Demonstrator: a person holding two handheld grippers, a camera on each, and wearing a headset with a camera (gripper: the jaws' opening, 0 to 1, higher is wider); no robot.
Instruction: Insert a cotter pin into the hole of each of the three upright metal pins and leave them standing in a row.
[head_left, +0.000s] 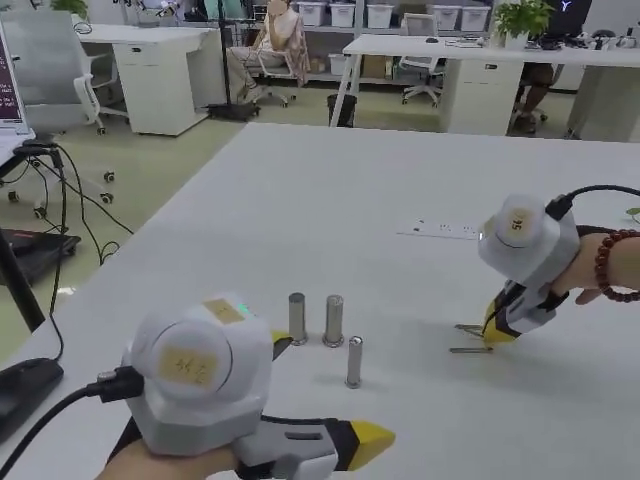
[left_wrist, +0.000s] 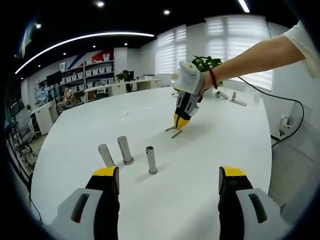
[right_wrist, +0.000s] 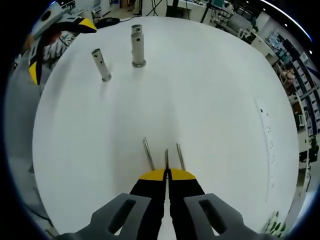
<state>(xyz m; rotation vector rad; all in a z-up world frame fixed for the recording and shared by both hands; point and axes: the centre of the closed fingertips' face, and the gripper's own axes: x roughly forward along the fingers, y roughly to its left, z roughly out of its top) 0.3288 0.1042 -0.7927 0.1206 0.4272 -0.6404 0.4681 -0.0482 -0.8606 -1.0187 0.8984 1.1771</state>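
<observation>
Metal pins (head_left: 333, 320), three upright, stand clustered on the white table (head_left: 400, 180) well clear of its edges, before the left gripper (left_wrist: 169, 172), jaws spread and empty; the right gripper (right_wrist: 166, 172), jaws pressed together, pinches one cotter pin (right_wrist: 166, 157) between two more cotter pins (right_wrist: 148, 153) lying flat; sticker (head_left: 190, 365) writing is unreadable.

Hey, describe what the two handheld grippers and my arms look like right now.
The left claw and right claw have rounded white housings with tan stickers, black cables and black jaws tipped yellow. The left housing shows a green light. A dark red bead bracelet circles the right wrist.
</observation>
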